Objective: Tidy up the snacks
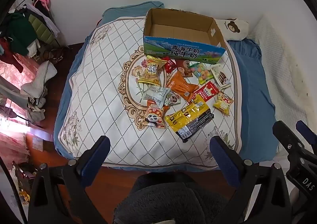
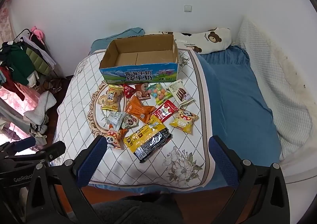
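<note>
Two claws, mine: left gripper (image 1: 159,156) and right gripper (image 2: 156,155), both spread wide, grasping nothing. At twelve o'clock, an empty cardboard box (image 2: 142,56) on the bed (image 2: 233,93); snack packets (image 2: 146,113) scattered just before it.

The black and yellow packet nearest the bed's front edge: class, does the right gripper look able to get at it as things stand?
Probably yes. The right gripper is open and empty, the black and yellow packet lies just ahead of it, on top of the pile's near edge, and nothing lies between them.
</note>
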The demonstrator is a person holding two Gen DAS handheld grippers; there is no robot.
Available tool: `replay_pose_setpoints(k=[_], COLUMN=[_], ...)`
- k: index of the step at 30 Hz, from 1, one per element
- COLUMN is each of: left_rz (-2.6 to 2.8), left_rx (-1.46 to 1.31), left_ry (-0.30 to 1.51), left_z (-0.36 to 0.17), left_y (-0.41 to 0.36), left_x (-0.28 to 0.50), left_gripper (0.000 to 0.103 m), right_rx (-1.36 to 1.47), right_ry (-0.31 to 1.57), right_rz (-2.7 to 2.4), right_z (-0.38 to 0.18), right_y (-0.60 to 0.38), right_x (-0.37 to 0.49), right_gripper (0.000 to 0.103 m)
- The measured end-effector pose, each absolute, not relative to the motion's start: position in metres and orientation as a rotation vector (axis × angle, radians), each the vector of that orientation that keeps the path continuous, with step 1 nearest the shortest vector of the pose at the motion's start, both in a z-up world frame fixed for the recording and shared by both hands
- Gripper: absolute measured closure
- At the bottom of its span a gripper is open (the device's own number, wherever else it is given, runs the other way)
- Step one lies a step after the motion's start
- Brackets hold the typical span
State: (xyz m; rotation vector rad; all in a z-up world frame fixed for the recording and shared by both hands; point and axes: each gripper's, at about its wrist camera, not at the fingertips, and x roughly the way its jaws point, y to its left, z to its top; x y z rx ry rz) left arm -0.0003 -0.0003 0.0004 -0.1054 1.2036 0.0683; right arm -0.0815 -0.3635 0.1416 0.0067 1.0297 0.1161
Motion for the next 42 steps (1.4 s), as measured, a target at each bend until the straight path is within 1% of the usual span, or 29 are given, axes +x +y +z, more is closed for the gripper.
replay_pose_setpoints(k=[29,41,42], left_rz=[0.066,0.065,0.064], left_rx=[-0.107,-0.106,-0.106], left_ry=[1.192,1.19,1.19], left_z=[0.001,0.01,0.01], left_y=[-0.001,-0.005,-0.005], left_x=[-0.002,0.0,-0.001], left_gripper=[0.0,0.0,0.0], right_rx=[0.007,0.007,0.006], right_ry=[1.018,1.016,1.015], right_rz=[0.117,0.115,0.113], right_z=[0.147,0.147,0.157], right_y=[-0.365,-0.365,-0.363], right_x=[-0.086,-0.087,-0.091], right_gripper=[0.0,0.0,0.0])
